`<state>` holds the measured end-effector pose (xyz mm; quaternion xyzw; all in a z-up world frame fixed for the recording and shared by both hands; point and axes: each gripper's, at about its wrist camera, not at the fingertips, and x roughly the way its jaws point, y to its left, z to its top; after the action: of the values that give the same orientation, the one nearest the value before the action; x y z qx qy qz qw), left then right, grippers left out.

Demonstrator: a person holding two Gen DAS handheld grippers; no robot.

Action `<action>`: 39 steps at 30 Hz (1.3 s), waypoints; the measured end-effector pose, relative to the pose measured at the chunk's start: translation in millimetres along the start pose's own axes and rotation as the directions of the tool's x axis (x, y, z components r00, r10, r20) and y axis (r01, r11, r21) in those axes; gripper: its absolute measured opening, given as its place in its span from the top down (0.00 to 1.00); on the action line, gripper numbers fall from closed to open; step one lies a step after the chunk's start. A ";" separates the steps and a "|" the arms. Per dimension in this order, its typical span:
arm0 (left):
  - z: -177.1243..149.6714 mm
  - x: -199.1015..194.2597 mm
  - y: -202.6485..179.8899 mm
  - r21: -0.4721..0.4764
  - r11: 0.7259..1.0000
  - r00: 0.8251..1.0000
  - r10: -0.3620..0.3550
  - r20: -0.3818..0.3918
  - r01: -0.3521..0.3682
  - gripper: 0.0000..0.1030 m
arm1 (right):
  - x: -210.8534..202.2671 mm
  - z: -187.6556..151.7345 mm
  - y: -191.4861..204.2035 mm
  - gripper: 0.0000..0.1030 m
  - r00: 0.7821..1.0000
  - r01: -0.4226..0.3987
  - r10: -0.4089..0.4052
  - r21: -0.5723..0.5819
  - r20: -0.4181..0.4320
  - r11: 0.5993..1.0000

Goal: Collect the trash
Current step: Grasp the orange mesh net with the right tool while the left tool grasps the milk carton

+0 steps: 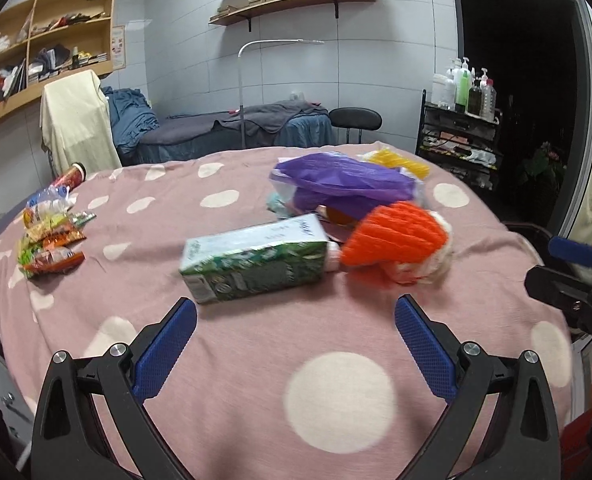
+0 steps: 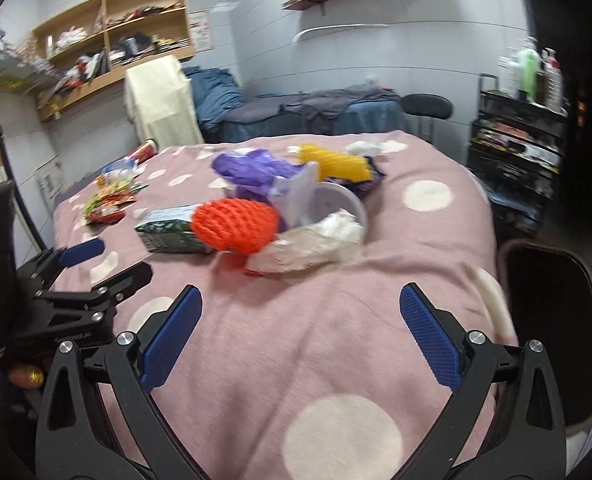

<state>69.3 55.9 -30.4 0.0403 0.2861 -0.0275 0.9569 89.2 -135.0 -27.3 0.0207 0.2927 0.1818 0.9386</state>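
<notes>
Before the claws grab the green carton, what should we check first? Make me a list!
1. Left claw open and empty: ok.
2. Right claw open and empty: ok.
3. Green carton within view, lying on its side on the dotted pink cover: ok.
4. Carton free of neighbours: not ok, the orange foam net sits against its far end.
5. Left claw lined up with the carton: not ok, the carton lies ahead and slightly left of centre.
6. Bin ready for the trash: cannot tell, a dark container shows beside the bed, but its inside is unclear.
</notes>
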 end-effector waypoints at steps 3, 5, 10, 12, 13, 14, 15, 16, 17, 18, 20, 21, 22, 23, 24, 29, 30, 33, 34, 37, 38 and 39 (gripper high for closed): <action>5.7 10.3 12.1 0.067 0.998 1.000 0.003 -0.011 -0.002 0.05 | 16.7 10.3 15.8 0.05 0.999 -0.045 0.044 -0.051 -0.016 0.998; 10.9 19.4 16.5 0.116 0.993 1.000 -0.002 -0.025 0.005 0.05 | 25.9 17.7 24.2 0.05 0.997 -0.076 0.074 -0.071 -0.029 0.995; 19.6 41.4 23.2 0.245 0.969 0.997 -0.028 -0.076 0.046 0.05 | 47.2 34.5 38.1 0.17 0.991 -0.118 0.110 -0.107 -0.075 0.987; 23.6 47.7 24.2 0.286 0.957 0.997 -0.022 -0.075 0.043 0.05 | 59.6 39.9 43.8 0.20 0.990 -0.118 0.107 -0.125 -0.095 0.985; 26.1 50.9 24.9 0.303 0.952 0.996 -0.030 -0.082 0.053 0.05 | 64.0 41.3 46.1 0.23 0.990 -0.114 0.100 -0.133 -0.102 0.985; 28.5 53.5 26.1 0.315 0.947 0.996 -0.034 -0.086 0.059 0.05 | 70.1 42.8 48.8 0.29 0.990 -0.106 0.091 -0.141 -0.111 0.984; 31.2 55.3 26.5 0.327 0.943 0.996 -0.034 -0.086 0.061 0.05 | 74.6 43.6 50.8 0.33 0.989 -0.105 0.088 -0.144 -0.121 0.984; 34.3 57.2 26.6 0.341 0.937 0.995 -0.044 -0.092 0.073 0.05 | 78.5 44.1 52.0 0.44 0.987 -0.109 0.089 -0.146 -0.132 0.983; 36.3 59.1 26.0 0.355 0.930 0.993 -0.062 -0.103 0.095 0.05 | 83.9 44.3 53.4 0.53 0.984 -0.114 0.092 -0.149 -0.150 0.982; 38.1 61.6 25.9 0.368 0.922 0.990 -0.083 -0.118 0.121 0.05 | 88.1 44.0 53.8 0.57 0.983 -0.115 0.091 -0.152 -0.159 0.982; 40.2 68.0 24.0 0.395 0.903 0.981 -0.115 -0.154 0.168 0.05 | 92.4 42.3 55.2 0.69 0.979 -0.126 0.099 -0.151 -0.177 0.980; 41.2 70.9 23.5 0.408 0.893 0.977 -0.129 -0.168 0.188 0.05 | 92.3 41.4 55.4 0.71 0.978 -0.130 0.102 -0.149 -0.181 0.980; 42.1 73.6 23.4 0.415 0.886 0.973 -0.141 -0.183 0.207 0.05 | 91.0 40.8 55.0 0.75 0.977 -0.135 0.107 -0.146 -0.182 0.980; 43.0 77.1 22.6 0.422 0.878 0.968 -0.151 -0.202 0.225 0.05 | 88.0 40.9 53.6 0.78 0.977 -0.141 0.115 -0.140 -0.178 0.980; 43.9 81.0 22.2 0.433 0.870 0.964 -0.151 -0.220 0.235 0.05 | 84.5 41.2 52.0 0.78 0.977 -0.147 0.123 -0.133 -0.173 0.980; 44.1 96.5 18.8 0.470 0.836 0.942 -0.152 -0.298 0.283 0.05 | 66.7 43.6 46.4 0.80 0.979 -0.159 0.142 -0.110 -0.146 0.981; 43.0 99.5 18.0 0.477 0.831 0.940 -0.145 -0.310 0.286 0.06 | 63.2 44.1 45.2 0.80 0.979 -0.161 0.146 -0.106 -0.140 0.981; 39.7 104.5 14.0 0.486 0.824 0.932 -0.131 -0.337 0.292 0.17 | 51.6 44.2 41.8 0.80 0.981 -0.167 0.155 -0.090 -0.120 0.982; 39.3 103.4 12.9 0.486 0.824 0.934 -0.133 -0.333 0.291 0.19 | 48.4 44.1 40.7 0.80 0.981 -0.169 0.159 -0.085 -0.115 0.982; 39.3 97.2 9.4 0.485 0.823 0.936 -0.148 -0.318 0.295 0.29 | 40.5 43.3 34.0 0.80 0.982 -0.169 0.162 -0.066 -0.099 0.983; 38.7 94.8 9.0 0.486 0.824 0.938 -0.148 -0.314 0.292 0.31 | 38.2 42.9 31.9 0.80 0.982 -0.169 0.163 -0.058 -0.095 0.984; 38.1 92.2 9.5 0.482 0.827 0.939 -0.149 -0.309 0.290 0.34 | 35.9 41.8 30.0 0.80 0.982 -0.168 0.163 -0.050 -0.090 0.985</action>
<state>167.7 59.1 -48.7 0.2676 0.3926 -0.2093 0.8547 130.1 -91.5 -7.9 0.0099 0.3246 0.2683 0.9069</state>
